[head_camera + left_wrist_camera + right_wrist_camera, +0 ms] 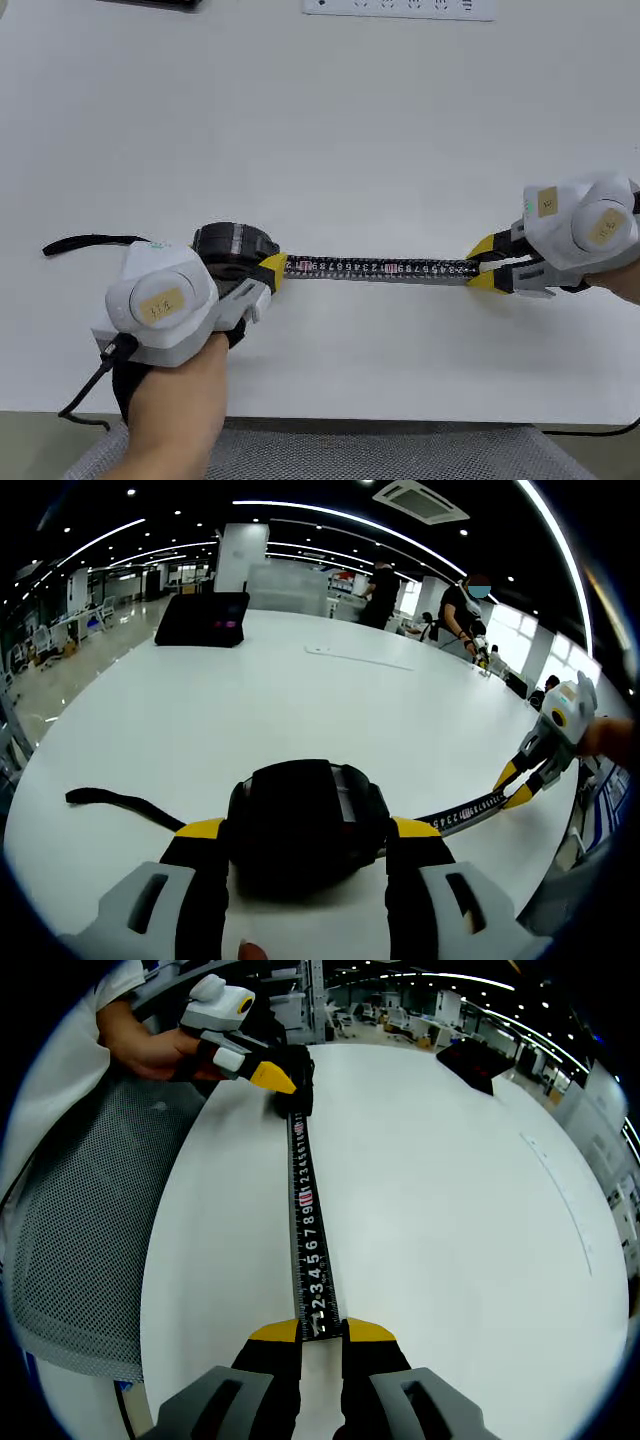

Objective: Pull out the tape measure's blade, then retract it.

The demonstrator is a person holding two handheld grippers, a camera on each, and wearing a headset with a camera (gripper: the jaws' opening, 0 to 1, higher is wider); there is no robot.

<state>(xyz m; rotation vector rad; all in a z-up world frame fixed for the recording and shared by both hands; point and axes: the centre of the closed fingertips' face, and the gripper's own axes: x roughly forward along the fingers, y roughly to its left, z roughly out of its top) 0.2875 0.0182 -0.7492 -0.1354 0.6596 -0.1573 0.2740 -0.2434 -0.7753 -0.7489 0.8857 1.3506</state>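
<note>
Head view: we see the left gripper (262,288) clamped round the tape measure case (235,245) on the white table (320,130). The blade (380,268) lies drawn out to the right gripper (483,265), which pinches its tip.
Left gripper view: case sits between the jaws, its lower part hidden. The strap (120,802) trails left.
Right gripper view: jaws nearly closed on the blade end. The hook is hidden and we can't make it out.

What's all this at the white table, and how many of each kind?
Grippers: 2, left and right
Tape measure: 1
Dark device: 1
White strip: 1
Total: 5
</note>
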